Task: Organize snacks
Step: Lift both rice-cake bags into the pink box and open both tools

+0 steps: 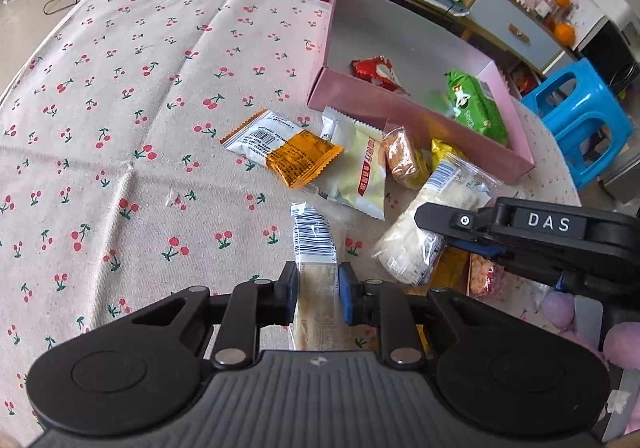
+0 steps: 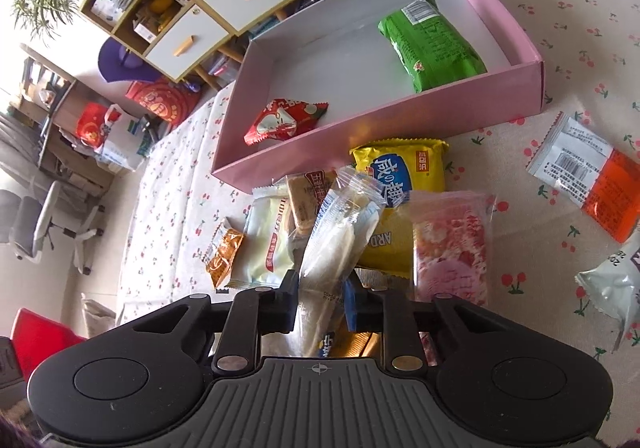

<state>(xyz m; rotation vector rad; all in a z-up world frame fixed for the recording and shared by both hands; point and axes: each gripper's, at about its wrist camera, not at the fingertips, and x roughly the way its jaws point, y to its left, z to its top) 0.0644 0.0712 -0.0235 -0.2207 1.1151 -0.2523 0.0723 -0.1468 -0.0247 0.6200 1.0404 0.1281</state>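
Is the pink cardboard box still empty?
No, the pink cardboard box already holds a green snack packet and a red snack packet.

The left gripper (image 1: 318,296) points steeply down, jaws clamped on a clear snack packet (image 1: 316,248). The right gripper (image 2: 320,300), just beside it on the right, likewise pinches a clear wrapped snack (image 2: 340,244).

Cream cotton tablecloth (image 1: 140,107) sprinkled with red cherries on green stems. Shallow pink cardboard box (image 2: 384,119), white inside. Glossy green snack bag (image 2: 432,43), red-and-white wrapper (image 2: 280,119), yellow foil packet (image 2: 404,171) with blue label, orange-and-white sachet (image 1: 280,151).
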